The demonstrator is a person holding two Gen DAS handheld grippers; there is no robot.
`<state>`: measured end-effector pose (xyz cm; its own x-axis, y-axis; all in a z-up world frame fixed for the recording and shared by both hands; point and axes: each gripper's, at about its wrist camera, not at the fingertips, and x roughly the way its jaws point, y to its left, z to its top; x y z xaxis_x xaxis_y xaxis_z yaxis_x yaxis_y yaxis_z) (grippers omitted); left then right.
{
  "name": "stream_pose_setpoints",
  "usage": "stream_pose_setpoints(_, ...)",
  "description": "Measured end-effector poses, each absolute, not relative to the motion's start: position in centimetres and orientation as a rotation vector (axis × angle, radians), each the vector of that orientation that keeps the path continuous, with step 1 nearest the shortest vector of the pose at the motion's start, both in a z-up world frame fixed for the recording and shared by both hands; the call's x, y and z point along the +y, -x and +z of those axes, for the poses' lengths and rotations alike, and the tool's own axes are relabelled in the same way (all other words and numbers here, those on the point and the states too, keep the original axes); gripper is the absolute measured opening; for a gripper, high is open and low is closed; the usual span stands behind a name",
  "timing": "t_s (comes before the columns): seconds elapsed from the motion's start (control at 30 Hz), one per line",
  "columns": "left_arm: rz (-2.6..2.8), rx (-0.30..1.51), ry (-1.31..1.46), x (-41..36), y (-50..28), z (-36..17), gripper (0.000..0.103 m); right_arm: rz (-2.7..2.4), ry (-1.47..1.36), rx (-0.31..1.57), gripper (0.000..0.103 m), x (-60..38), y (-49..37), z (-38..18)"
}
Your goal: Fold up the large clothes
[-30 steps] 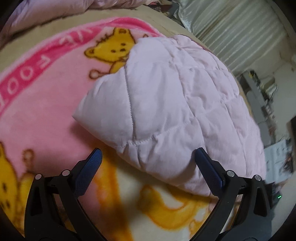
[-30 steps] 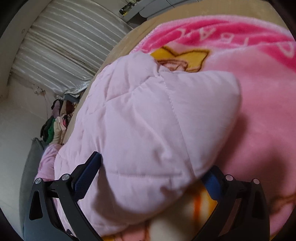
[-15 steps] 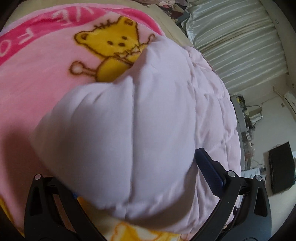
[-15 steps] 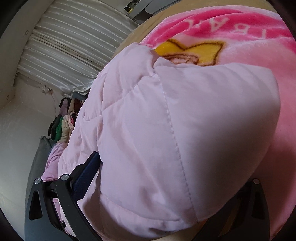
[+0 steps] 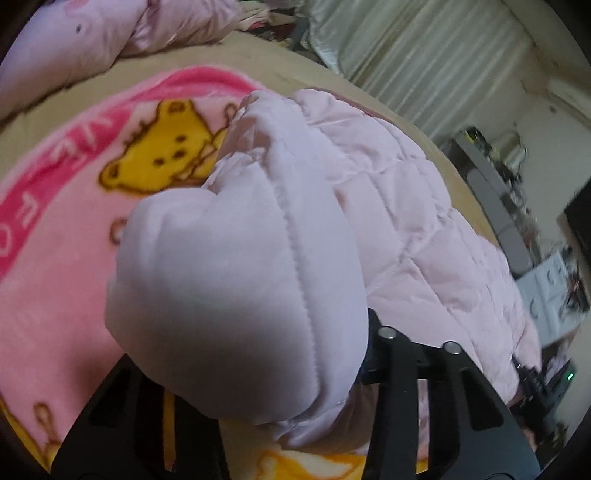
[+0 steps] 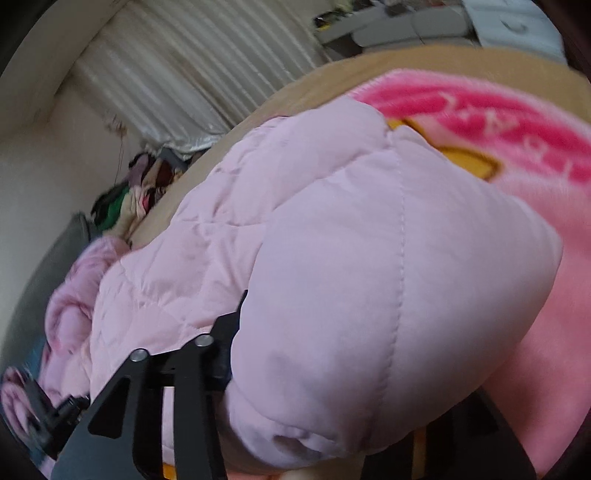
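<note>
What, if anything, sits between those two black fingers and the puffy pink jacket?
Nothing visible. The pink jacket already bulges between the fingers of the left gripper and right gripper, which are closing on its corners above the bear blanket.

Quilted jacket (image 5: 406,206) on the blanket (image 5: 66,266) — curtain (image 5: 417,55) behind, bedding heap (image 5: 92,33) at far left

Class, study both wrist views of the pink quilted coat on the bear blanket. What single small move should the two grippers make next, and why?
Probably lift both corners slightly higher together. The left gripper and right gripper are closing, each with a padded end of the pink quilted coat bulging between its jaws, while the rest of the coat lies on the bear blanket. Raising evenly should free the edge for folding over.
</note>
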<state>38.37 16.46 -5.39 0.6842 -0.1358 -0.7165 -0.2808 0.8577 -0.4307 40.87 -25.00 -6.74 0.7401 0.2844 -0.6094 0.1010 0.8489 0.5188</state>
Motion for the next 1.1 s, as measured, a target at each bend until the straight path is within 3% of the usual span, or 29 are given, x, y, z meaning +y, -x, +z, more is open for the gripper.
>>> stream_pose_setpoints(0.27, 0.075, 0.792, 0.37, 15.4, -36.7, -2.9, 0.025, 0.146, -0.366, 0.687, 0.029, -23.9, -38.2, -3.6)
stream_pose_setpoints(1.1, 0.02, 0.746, 0.26, 16.7, -25.3, 0.0, 0.025, 0.205, -0.192, 0.602, 0.028, -22.5, -24.3, 0.7)
